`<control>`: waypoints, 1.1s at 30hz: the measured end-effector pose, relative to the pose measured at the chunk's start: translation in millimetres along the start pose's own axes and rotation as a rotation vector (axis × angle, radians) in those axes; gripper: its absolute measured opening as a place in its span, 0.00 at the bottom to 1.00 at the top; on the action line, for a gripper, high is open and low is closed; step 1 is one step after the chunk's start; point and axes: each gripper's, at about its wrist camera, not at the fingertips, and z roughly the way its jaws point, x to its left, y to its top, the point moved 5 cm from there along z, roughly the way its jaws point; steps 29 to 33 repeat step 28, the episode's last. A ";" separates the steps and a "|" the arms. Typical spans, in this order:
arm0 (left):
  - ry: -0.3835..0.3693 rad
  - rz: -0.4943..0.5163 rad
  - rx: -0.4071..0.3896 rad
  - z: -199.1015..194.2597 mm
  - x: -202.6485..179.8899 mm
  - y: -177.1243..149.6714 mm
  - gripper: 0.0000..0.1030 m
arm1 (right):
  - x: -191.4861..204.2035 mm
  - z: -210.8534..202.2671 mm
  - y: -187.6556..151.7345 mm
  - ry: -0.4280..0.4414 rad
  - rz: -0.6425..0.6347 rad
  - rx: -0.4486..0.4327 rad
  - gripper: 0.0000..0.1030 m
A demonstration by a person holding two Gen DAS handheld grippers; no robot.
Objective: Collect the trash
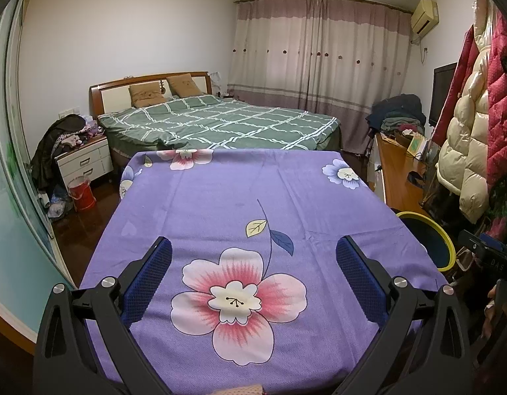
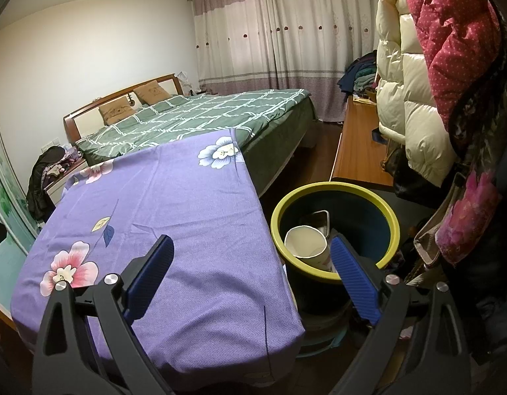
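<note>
Nearest, left gripper (image 1: 253,256) spread wide over the purple flowered tablecloth (image 1: 220,197), nothing between its blue pads. Right gripper (image 2: 250,256) likewise wide and empty-handed, poised above the table's right edge. Just right of the table, a dark trash bin (image 2: 390,212) with a yellow-green rim, holding a white paper cup (image 2: 306,242) tipped against the near wall and a dark rectangular tray (image 2: 314,220) behind it. Farther off, a bed (image 1: 220,121) with green checked bedding; beyond that, closed curtains (image 1: 319,49). At right, hanging puffer coats (image 2: 405,98).
</note>
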 end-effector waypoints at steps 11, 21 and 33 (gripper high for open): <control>0.000 -0.002 0.016 7.4 3.2 -2.2 0.95 | 0.0 2.0 -2.6 -0.001 -0.001 0.003 0.89; -0.002 -0.004 0.060 33.1 11.2 2.2 0.95 | 11.0 19.9 -0.8 0.047 -0.025 0.030 0.91; 0.024 -0.073 0.174 112.7 44.2 4.7 0.95 | 58.8 84.7 17.2 0.130 -0.086 0.121 0.93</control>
